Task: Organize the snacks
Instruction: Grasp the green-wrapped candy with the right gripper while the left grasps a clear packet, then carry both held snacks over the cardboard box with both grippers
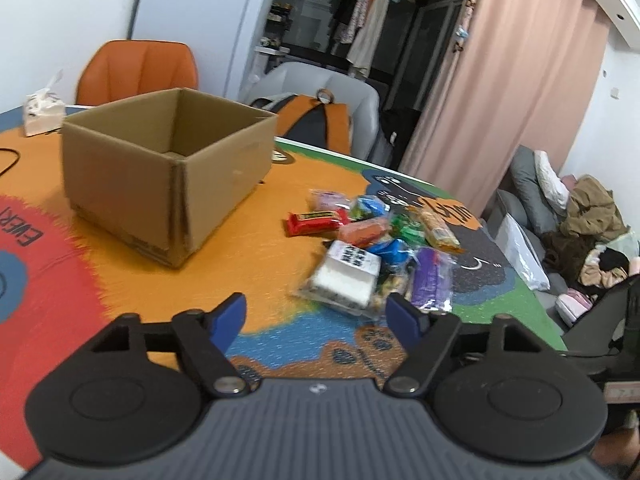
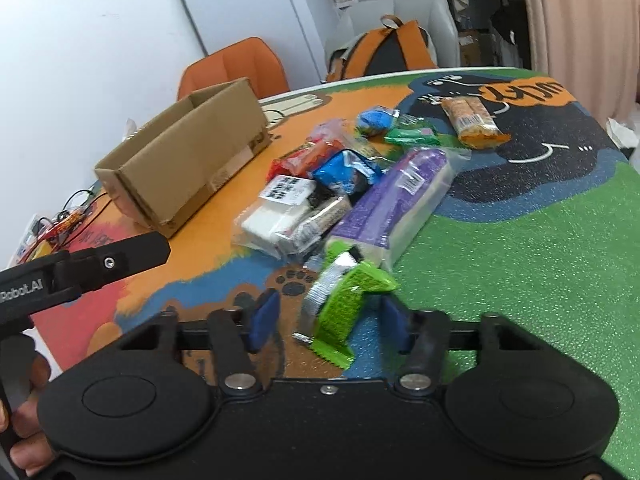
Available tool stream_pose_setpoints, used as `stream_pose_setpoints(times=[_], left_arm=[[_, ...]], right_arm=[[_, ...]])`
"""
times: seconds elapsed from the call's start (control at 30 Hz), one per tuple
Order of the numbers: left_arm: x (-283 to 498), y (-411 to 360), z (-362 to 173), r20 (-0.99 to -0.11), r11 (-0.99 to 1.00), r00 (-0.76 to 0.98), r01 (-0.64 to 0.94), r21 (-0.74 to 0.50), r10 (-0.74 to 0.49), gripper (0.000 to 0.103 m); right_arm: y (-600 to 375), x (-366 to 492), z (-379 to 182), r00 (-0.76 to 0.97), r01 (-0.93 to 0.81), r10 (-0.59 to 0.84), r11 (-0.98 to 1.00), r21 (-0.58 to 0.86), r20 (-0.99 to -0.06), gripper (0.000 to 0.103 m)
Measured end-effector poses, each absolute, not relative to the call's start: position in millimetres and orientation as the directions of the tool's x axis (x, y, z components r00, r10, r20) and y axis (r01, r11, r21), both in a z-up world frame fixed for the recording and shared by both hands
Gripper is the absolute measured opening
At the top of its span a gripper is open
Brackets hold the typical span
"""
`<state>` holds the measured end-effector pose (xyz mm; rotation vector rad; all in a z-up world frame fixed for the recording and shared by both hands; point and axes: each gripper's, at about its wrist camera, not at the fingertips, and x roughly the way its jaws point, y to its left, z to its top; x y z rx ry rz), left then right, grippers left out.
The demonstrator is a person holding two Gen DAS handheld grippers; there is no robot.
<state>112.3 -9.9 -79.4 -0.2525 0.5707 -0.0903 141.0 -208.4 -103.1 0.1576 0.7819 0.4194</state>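
Observation:
A pile of wrapped snacks lies on the colourful table mat, right of an open cardboard box. The pile holds a white packet, a purple packet, a red bar and an orange bar. My left gripper is open and empty just short of the white packet. My right gripper is open, its jaws either side of a green wrapped snack that lies on the mat.
An orange chair and a grey chair with an orange backpack stand behind the table. A tissue pack sits at the far left. The left gripper's arm crosses the left of the right wrist view.

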Motion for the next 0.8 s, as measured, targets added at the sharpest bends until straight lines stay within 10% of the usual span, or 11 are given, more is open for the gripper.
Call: stream_pose_setpoints(times=[0.8], left_arm=[[193.3,-68.4,-99.0,-0.593,0.948,0.751,0.141,-0.285,-0.29,0.027]], right_arm=[[-270.6,155.6,-89.6,0.667,-0.22,0.381,0.922,0.319,-0.64,0.032]])
